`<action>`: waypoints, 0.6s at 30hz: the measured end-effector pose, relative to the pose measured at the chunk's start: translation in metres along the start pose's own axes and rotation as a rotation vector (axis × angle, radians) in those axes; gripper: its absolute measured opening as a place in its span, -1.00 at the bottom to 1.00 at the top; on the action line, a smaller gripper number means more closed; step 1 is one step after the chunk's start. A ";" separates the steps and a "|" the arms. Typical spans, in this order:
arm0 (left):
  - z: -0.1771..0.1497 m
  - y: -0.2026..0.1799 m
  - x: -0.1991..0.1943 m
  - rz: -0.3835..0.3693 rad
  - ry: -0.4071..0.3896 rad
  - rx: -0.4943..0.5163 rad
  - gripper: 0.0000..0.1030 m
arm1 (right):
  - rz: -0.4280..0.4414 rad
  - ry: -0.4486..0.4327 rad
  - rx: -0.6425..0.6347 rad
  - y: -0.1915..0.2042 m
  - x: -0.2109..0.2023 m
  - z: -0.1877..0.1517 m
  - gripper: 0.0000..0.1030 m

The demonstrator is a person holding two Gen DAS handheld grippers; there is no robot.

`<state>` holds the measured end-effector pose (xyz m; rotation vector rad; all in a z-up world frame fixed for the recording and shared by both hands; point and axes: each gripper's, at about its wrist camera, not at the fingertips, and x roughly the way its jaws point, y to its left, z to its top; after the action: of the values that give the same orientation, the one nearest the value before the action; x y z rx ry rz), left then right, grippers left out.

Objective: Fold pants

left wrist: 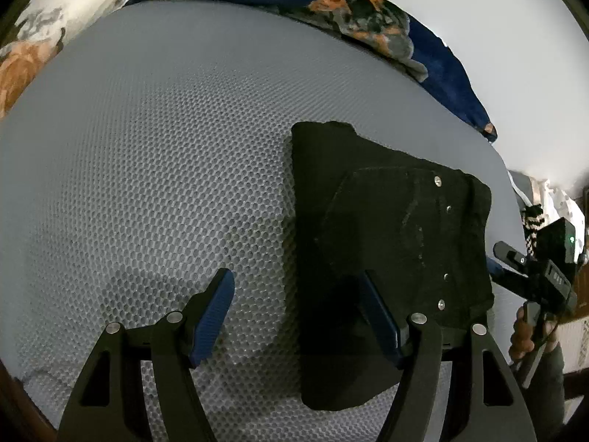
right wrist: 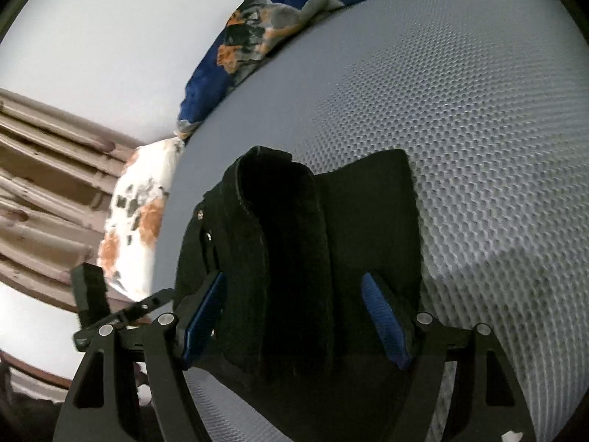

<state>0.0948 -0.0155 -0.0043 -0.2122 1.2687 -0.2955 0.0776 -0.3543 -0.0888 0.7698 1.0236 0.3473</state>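
Observation:
Black pants [left wrist: 386, 235] lie folded into a compact bundle on the grey honeycomb-textured mattress [left wrist: 165, 165], with a back pocket and metal rivets facing up. My left gripper [left wrist: 298, 294] is open and empty, hovering over the bundle's left edge. My right gripper [right wrist: 294, 294] is open and empty above the same pants [right wrist: 294, 228], whose waistband end stands up in a fold. The right gripper also shows at the far right of the left wrist view [left wrist: 533, 276].
A blue floral blanket [left wrist: 368, 11] runs along the mattress's far edge, with a white floral pillow [right wrist: 136, 213] at one corner. Brown curtains [right wrist: 44, 169] and a pale wall [right wrist: 110, 37] lie beyond the bed.

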 end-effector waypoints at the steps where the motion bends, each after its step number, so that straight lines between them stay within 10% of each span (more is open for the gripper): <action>1: 0.000 0.000 0.001 -0.001 0.003 -0.004 0.37 | 0.011 0.001 -0.003 -0.001 0.002 0.003 0.43; 18: 0.008 -0.012 0.019 0.043 0.006 0.021 0.37 | 0.080 0.026 -0.071 0.016 0.049 0.036 -0.09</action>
<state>0.1066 -0.0331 -0.0159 -0.1666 1.2736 -0.2726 0.1346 -0.3292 -0.0974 0.7451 1.0012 0.4606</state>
